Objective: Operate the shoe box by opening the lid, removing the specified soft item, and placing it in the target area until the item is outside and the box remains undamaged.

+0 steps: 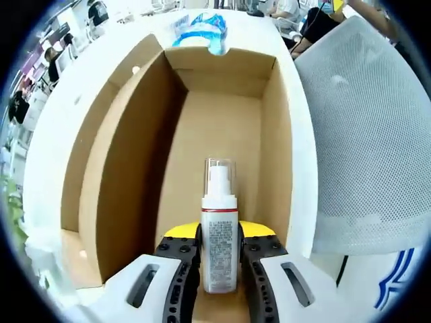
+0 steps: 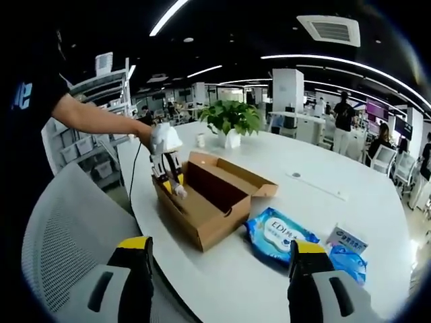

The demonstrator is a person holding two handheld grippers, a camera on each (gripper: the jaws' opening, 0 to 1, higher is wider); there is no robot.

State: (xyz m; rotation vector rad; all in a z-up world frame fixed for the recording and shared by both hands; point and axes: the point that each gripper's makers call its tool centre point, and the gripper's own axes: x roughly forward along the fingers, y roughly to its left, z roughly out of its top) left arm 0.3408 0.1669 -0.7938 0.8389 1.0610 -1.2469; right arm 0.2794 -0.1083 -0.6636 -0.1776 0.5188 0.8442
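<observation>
The brown cardboard shoe box (image 1: 222,128) lies open beneath me, its lid flap (image 1: 81,168) folded out to the left. My left gripper (image 1: 219,254) is shut on a white spray bottle (image 1: 219,208) with a clear cap and a red band, held upright over the box's near end. In the right gripper view the box (image 2: 209,215) sits on a white table (image 2: 323,182). A person's hand holds the left gripper (image 2: 168,165) over the box's left end. My right gripper (image 2: 222,249) is wide open and holds nothing. A blue wipes pack (image 2: 279,235) lies on the table right of the box.
A second, smaller blue pack (image 2: 349,250) lies at the right near a small box (image 2: 345,237). A grey mesh chair (image 1: 363,128) stands beside the table, the same chair (image 2: 67,229) at the left in the right gripper view. A potted plant (image 2: 232,120) stands beyond the box. People and desks fill the background.
</observation>
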